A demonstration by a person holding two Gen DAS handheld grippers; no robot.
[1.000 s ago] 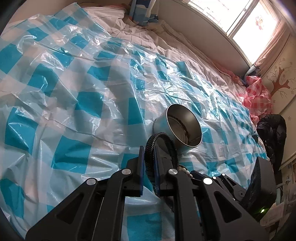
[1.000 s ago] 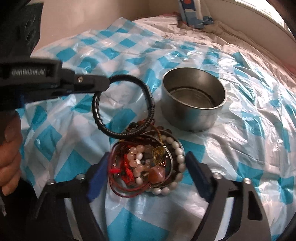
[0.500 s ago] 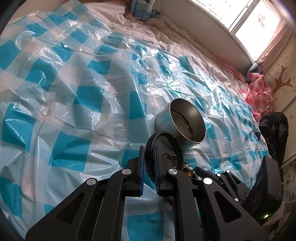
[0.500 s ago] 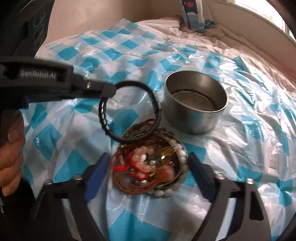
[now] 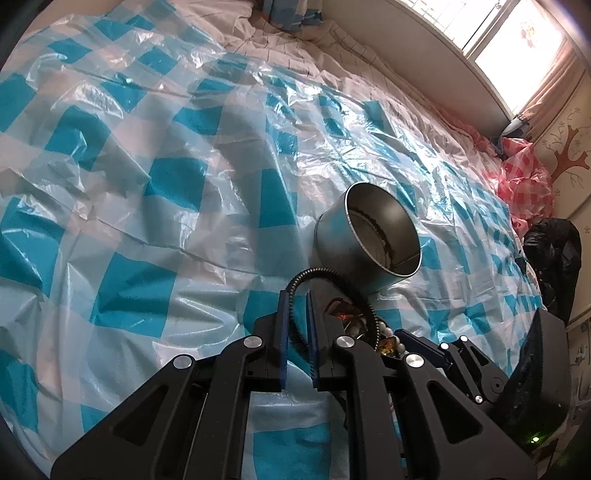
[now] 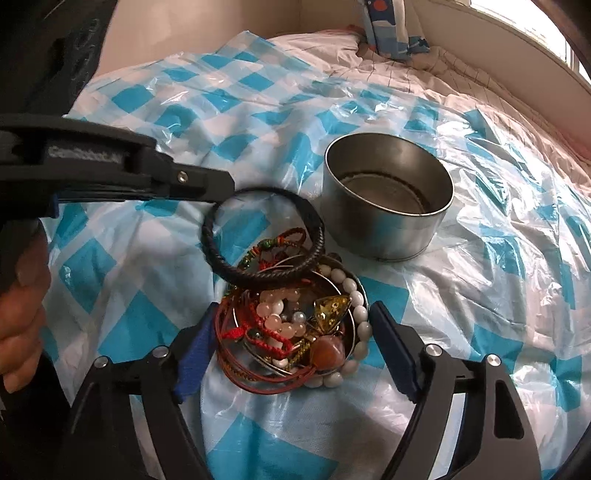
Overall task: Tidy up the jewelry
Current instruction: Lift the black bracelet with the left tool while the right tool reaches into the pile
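Note:
My left gripper is shut on a black braided bracelet, also seen in the right wrist view, where the left gripper holds it just above the jewelry pile. My right gripper is open, its fingers around a shallow metal dish full of beads, red cords and bangles. An empty round metal tin stands just beyond the dish; it also shows in the left wrist view.
Everything rests on a blue-and-white checked plastic sheet spread over a bed. A blue patterned pillow lies at the far edge. A pink checked bag and a black bag sit at the right.
The left gripper has carried the black bracelet to the right and a little lower, closer to the metal tin. The right gripper and dish have stayed in place.

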